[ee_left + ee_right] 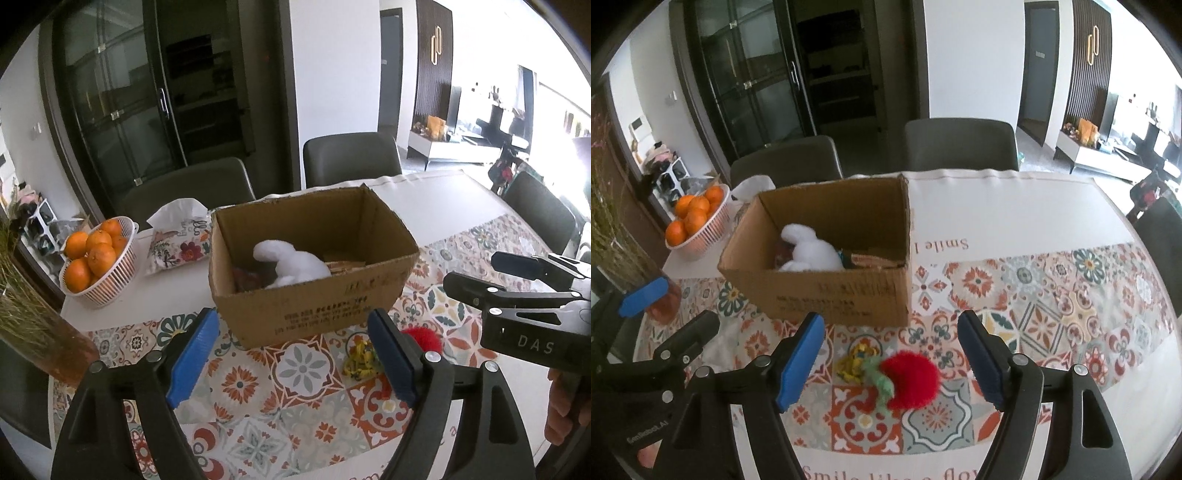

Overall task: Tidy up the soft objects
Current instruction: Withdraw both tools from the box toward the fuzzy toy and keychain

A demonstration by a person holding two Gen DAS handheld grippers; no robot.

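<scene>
Red pompom [910, 380] lies on the tablecloth [1052, 314] toward its near edge, just before the cardboard box [831, 295]. We'd centre our right gripper [892, 360], spread and empty, over the fluff and squeeze gently. Our left gripper [291, 356] is released too. Inside the box sits a white plush [810, 249].

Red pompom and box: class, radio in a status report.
Both sets of jaws open, empty. Red pompom on the cloth, between the right jaws, beside yellow toy. White plush in box. Path clear.
</scene>
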